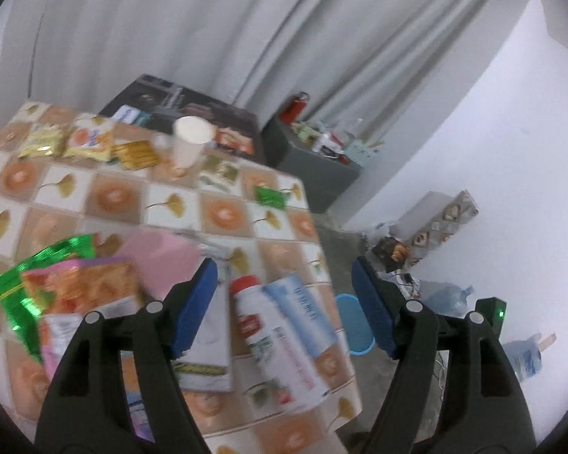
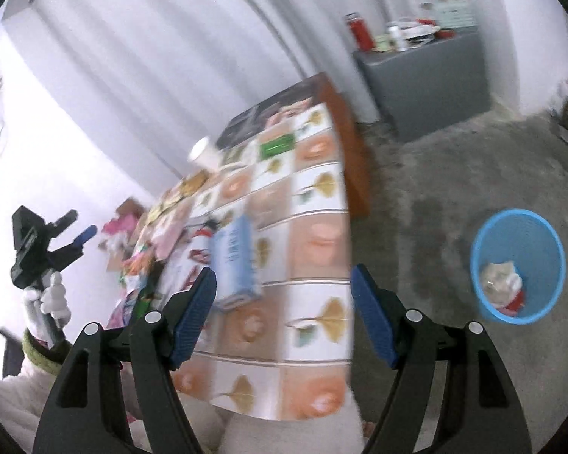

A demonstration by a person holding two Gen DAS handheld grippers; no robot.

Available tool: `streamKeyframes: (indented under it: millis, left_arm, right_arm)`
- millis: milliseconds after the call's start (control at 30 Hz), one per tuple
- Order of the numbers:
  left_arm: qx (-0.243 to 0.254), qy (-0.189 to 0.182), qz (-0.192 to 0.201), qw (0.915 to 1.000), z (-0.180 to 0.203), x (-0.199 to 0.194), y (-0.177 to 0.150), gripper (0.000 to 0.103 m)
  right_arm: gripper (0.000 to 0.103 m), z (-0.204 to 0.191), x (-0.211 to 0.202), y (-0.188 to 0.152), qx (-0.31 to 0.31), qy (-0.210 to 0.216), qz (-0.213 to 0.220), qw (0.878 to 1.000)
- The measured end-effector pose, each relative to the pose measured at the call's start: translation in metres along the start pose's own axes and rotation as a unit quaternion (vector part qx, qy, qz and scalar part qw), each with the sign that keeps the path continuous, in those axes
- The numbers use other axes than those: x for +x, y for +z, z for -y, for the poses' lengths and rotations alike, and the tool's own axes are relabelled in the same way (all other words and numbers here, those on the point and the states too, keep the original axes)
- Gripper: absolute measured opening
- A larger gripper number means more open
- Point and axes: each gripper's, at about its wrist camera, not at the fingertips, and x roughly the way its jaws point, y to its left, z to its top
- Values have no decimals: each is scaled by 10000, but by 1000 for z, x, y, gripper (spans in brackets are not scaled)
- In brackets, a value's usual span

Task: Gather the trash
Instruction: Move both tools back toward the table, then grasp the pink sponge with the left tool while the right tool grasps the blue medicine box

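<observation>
Left wrist view, left to right: green foil bag (image 1: 38, 265), lower left, overlapping pink-orange snack packets (image 1: 83, 287); yellow snack packs (image 1: 72, 140), upper left; white paper cup (image 1: 190, 140) upright, upper centre; white bottle with red cap (image 1: 261, 336) lying beside a pale blue carton (image 1: 303, 314), lower centre; small green packet (image 1: 270, 196) near the far edge of the table (image 1: 223, 212).

Left gripper (image 1: 284, 302): jaws spread, nothing between the pads.

Right wrist view, left to right: gloved hand (image 2: 51, 295) holding the other gripper, left edge; blue carton, centre; right gripper (image 2: 284, 310), jaws spread, empty; blue wastebasket (image 2: 549, 257) on the floor, right, with crumpled trash (image 2: 501, 283) inside.
</observation>
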Motion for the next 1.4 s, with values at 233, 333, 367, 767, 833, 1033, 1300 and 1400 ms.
streamKeyframes:
  millis: [233,333,367,767,833,1033,1300,1400]
  left_arm:
    - [-74,182,-333,9993,-32,3,-5,69]
    - [241,426,-631,9968,-35,18,-6,69]
    - [436,554,-711,9950,-33,24,-7,69]
    - [2258,1805,-1359,9476,-21,113,-15,69]
    - [2471,1977,-1438,9377,-21,124,-18,69]
    - [2688,2381,-1679,9181,-29,150,-24,69]
    - [2838,2647,-1791,9040,-36,165,-30,61]
    - [2918,2711,-1763,9002,-35,167,-30,58]
  right_arm:
    - [72,-50,52,1,-414,-11,-464,9981]
    - [72,-63,70,0,-529,-52,-663,9964]
    - [72,-64,73,0,-525,-36,-702,9961]
    - [72,-70,118,7,-423,-184,-1004,9939]
    - [72,-69,124,8,-405,-169,-1058,9934]
    - [72,-72,145,11,-444,-162,-1226,9913]
    - [72,-72,162,14,-533,-268,-1344,9891]
    - [72,-72,165,14,-553,-279,-1385,9884]
